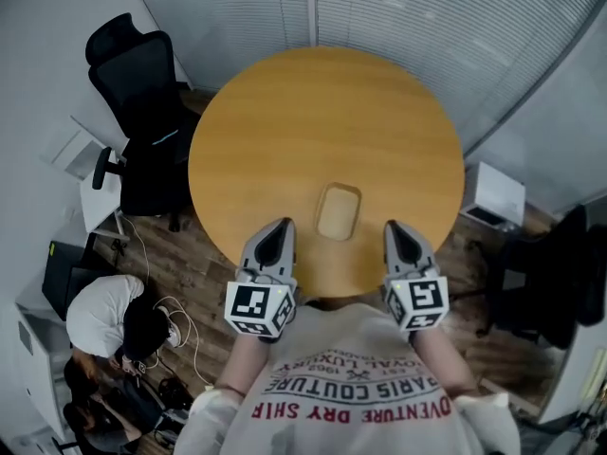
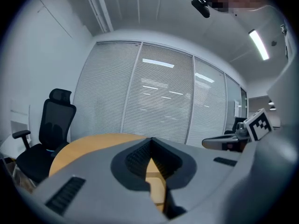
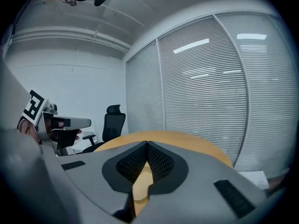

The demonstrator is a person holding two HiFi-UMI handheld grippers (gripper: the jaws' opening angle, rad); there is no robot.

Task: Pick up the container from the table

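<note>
A shallow tan container [image 1: 339, 212] with rounded corners lies on the round wooden table [image 1: 313, 112], close to its near edge. My left gripper [image 1: 278, 226] hovers just left of it and my right gripper [image 1: 394, 227] just right of it, both at the table's near rim and apart from the container. Each one is shut, with its jaws meeting at the tips and nothing between them, as the left gripper view [image 2: 150, 140] and the right gripper view [image 3: 147, 143] show. Both gripper views point over the tabletop [image 2: 93, 146] toward the blinds, and I cannot make out the container clearly in them.
A black office chair [image 1: 142, 112] stands left of the table. A person [image 1: 104, 316] crouches on the floor at the lower left among cables. A white box [image 1: 493, 192] and another dark chair [image 1: 560, 273] are on the right. Window blinds [image 1: 398, 17] close off the far side.
</note>
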